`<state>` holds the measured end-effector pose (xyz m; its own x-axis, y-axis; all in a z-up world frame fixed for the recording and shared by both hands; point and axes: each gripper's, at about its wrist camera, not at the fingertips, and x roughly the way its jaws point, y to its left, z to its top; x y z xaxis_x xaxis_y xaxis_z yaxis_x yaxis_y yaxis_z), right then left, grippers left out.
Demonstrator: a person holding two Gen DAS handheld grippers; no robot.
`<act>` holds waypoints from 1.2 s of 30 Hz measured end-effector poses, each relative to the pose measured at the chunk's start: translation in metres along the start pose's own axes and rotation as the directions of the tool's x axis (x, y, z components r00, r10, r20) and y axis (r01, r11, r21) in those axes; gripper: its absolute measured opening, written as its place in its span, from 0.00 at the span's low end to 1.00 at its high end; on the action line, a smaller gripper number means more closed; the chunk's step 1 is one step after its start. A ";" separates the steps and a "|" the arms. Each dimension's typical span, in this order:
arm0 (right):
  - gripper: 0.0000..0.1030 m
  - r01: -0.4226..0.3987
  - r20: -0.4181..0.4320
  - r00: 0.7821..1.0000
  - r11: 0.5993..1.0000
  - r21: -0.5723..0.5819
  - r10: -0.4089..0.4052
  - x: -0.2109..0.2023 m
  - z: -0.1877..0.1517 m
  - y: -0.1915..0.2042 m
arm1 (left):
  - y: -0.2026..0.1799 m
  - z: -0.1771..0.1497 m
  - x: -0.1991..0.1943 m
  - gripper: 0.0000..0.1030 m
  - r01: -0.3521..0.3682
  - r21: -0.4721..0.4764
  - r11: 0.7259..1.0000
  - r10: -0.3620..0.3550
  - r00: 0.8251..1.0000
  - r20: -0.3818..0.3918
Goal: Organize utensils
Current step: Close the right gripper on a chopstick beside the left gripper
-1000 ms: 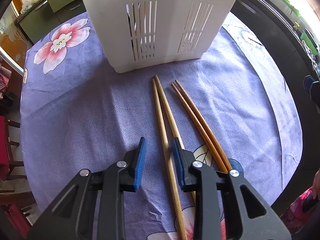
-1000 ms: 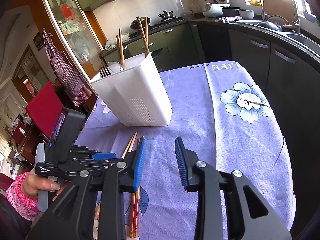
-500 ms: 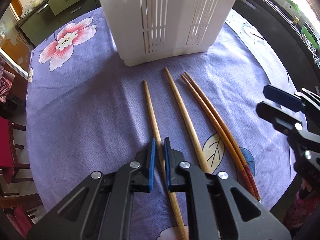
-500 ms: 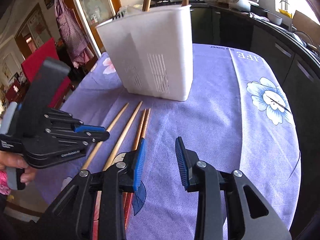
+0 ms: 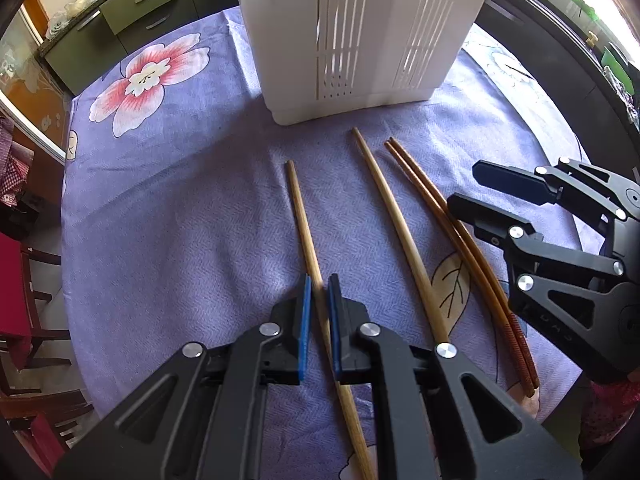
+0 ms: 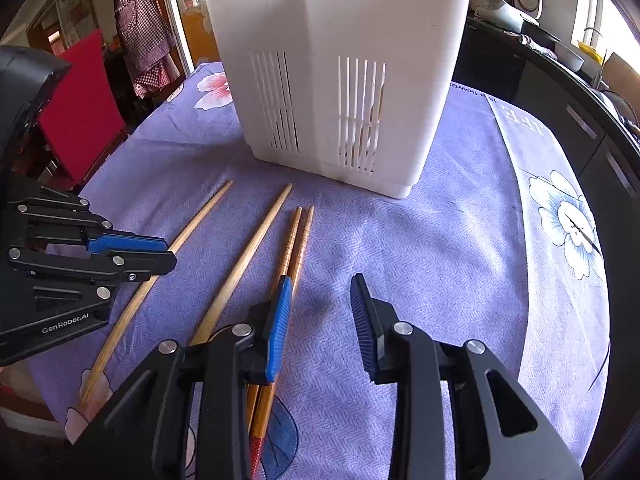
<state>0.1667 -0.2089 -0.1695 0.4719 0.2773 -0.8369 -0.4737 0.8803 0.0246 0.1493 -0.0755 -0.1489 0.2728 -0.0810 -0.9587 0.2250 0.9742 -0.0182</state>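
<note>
Leftmost, the left gripper (image 5: 318, 312) is clamped on a pale chopstick (image 5: 302, 224), presumably to lift it. Right of it lie another pale chopstick (image 5: 394, 216) and a dark pair (image 5: 436, 208); the right gripper (image 6: 320, 320) hovers agape. Farther off stands the white holder (image 5: 356, 32).

From my remote seat, the only clear lettering is "GenRobot.AI" in pale print on the black plastic body of the left gripper (image 6: 132, 258), seen in the right wrist view. On the purple flower-printed tablecloth (image 6: 460, 248) I make out upside-down pale capitals, roughly "LIFE", with a smaller line beside the tall white slotted plastic utensil holder (image 6: 340, 80) that seems to end "is a flower".
</note>
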 end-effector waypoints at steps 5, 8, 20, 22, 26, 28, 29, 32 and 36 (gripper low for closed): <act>0.30 0.026 -0.009 1.000 1.000 -0.009 -0.026 0.000 0.003 0.001 | 0.003 -0.003 -0.002 0.08 0.011 -0.003 1.000 -0.011 1.000 0.000; 0.30 0.029 -0.009 1.000 0.999 -0.026 -0.029 0.001 0.004 0.007 | 0.005 -0.003 -0.002 0.08 0.008 0.000 1.000 -0.008 1.000 0.002; 0.30 0.033 -0.007 0.999 0.999 -0.018 -0.033 -0.001 0.008 0.006 | 0.004 -0.004 -0.003 0.09 0.011 0.003 1.000 -0.011 1.000 0.007; 0.30 0.021 0.003 1.000 1.000 -0.006 -0.021 -0.003 0.009 0.004 | 0.004 -0.004 -0.003 0.09 0.011 0.004 1.000 -0.011 1.000 0.008; 0.30 0.030 -0.014 0.999 0.999 -0.034 -0.030 0.002 0.009 0.010 | 0.003 -0.004 -0.003 0.09 0.009 0.007 1.000 -0.009 1.000 0.007; 0.30 0.029 -0.021 0.999 0.999 -0.038 -0.030 0.006 0.008 0.012 | 0.003 -0.004 -0.003 0.09 0.009 0.006 1.000 -0.009 1.000 0.009; 0.30 0.031 -0.026 0.999 0.999 -0.039 -0.032 0.007 0.009 0.012 | 0.003 -0.004 -0.003 0.09 0.009 0.006 1.000 -0.009 1.000 0.010; 0.30 0.041 -0.029 0.999 0.999 -0.018 -0.042 0.009 0.007 0.006 | 0.003 -0.004 -0.003 0.09 0.009 0.008 1.000 -0.009 1.000 0.010; 0.30 0.042 -0.035 0.999 0.999 -0.025 -0.042 0.009 0.007 0.006 | 0.003 -0.004 -0.003 0.09 0.010 0.008 1.000 -0.011 1.000 0.010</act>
<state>0.1730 -0.1984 -0.1731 0.4655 0.2263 -0.8556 -0.4719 0.8813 -0.0236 0.1455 -0.0716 -0.1472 0.2793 -0.0932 -0.9557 0.2354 0.9715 -0.0260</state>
